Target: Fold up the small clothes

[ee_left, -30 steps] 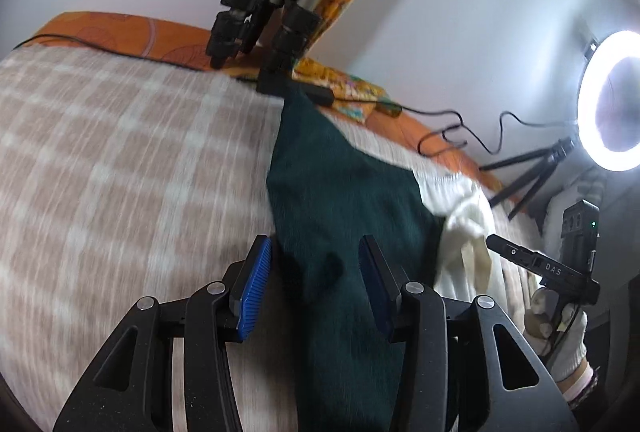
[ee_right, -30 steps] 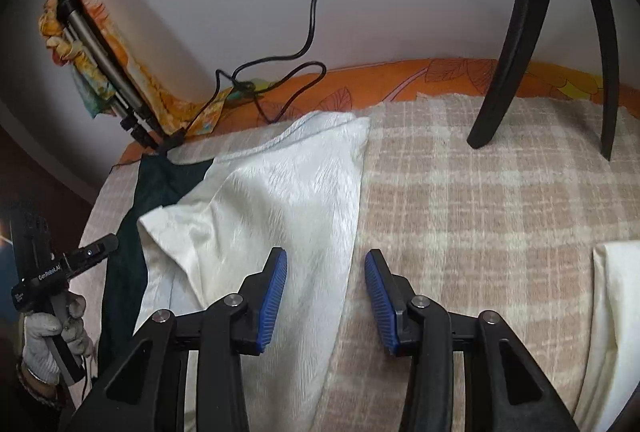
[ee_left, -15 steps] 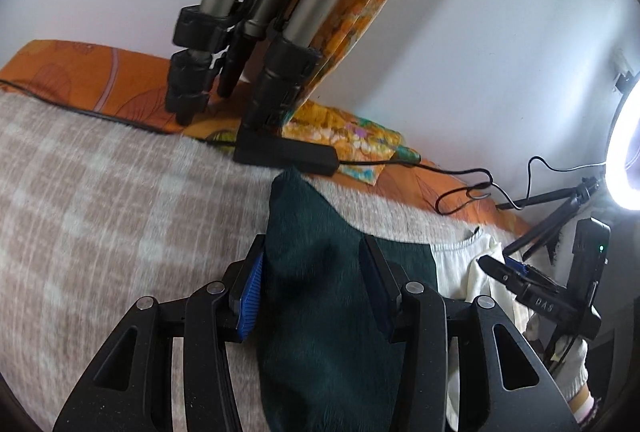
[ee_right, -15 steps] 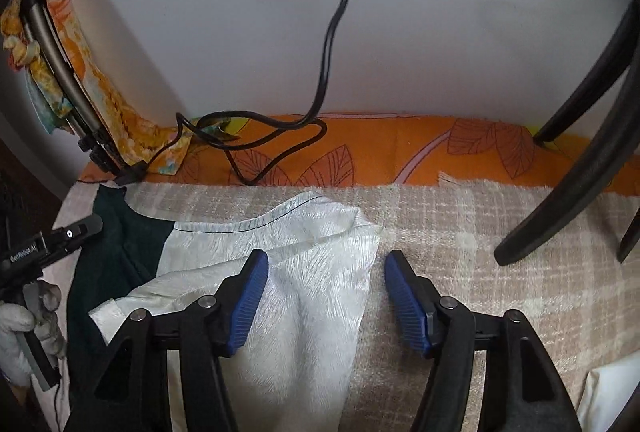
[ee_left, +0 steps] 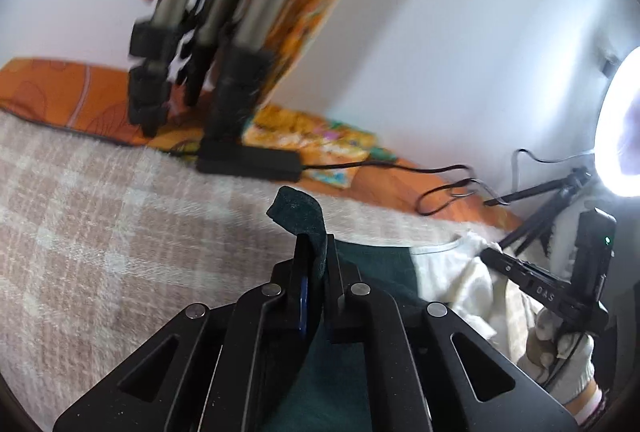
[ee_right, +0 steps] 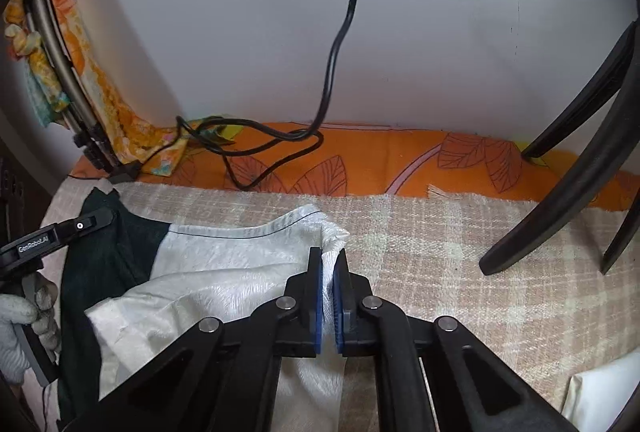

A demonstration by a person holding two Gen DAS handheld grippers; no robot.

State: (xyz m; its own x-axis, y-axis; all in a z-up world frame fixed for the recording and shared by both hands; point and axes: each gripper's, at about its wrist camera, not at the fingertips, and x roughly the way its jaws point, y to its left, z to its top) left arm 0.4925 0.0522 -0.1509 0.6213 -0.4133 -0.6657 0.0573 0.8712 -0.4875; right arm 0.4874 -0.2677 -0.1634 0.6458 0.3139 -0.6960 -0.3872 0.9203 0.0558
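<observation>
A small garment lies on a checked beige blanket [ee_left: 100,232], half dark green [ee_left: 372,268] and half cream white [ee_right: 224,272]. My left gripper [ee_left: 314,252] is shut on the far green corner [ee_left: 298,214], which pokes up between the fingers. My right gripper [ee_right: 327,264] is shut on the far cream corner [ee_right: 334,234]. The green half shows at the left of the right wrist view [ee_right: 108,252]. The cream half shows at the right of the left wrist view [ee_left: 452,272].
Folded tripod legs [ee_left: 200,72] and a black power adapter [ee_left: 248,160] stand just beyond the green corner. A cable [ee_right: 280,144] lies on the orange sheet by the wall. Black stand legs [ee_right: 560,192] rest on the blanket at right. A ring light [ee_left: 620,120] glows far right.
Both grippers moved forward to the garment's far edge and closed, the left on the green corner, the right on the cream corner.
</observation>
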